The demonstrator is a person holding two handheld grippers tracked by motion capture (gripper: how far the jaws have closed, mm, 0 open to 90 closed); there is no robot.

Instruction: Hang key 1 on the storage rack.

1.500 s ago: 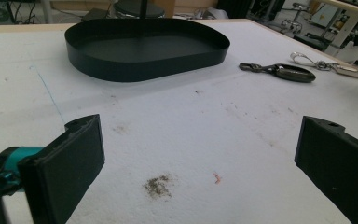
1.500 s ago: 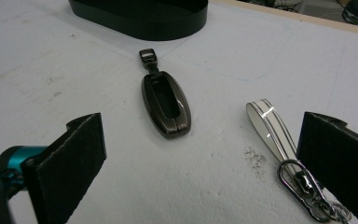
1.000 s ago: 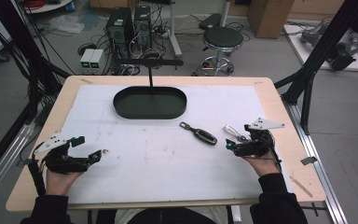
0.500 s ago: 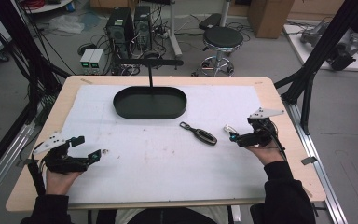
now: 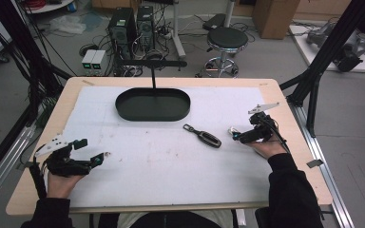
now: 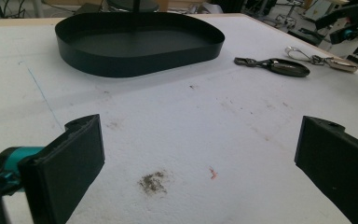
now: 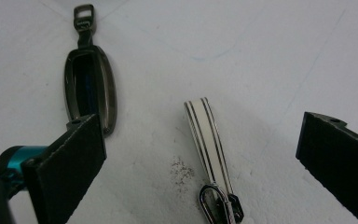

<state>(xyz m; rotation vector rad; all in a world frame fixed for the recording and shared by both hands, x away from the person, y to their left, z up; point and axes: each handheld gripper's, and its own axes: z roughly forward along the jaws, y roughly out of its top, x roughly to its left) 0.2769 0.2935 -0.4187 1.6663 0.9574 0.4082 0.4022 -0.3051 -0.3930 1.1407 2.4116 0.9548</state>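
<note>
Lower centre of right gripper view, white strap (image 7: 204,135) between my right gripper's (image 7: 200,158) spread jaws; I'd lower squarely, then close.

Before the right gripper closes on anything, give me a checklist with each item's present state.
1. Right gripper open: ok, jaws wide apart.
2. White striped strap with a metal clip between its jaws: ok, lying flat on the white table cover.
3. Dark oval key fob with a metal loop clear of the jaws: not ok, its end sits by one jaw.
4. Left gripper out of the way: ok, open, far across the table.
5. Black oval tray free to receive something: ok, nothing lies in it.
6. Height above the strap: cannot tell.
</note>
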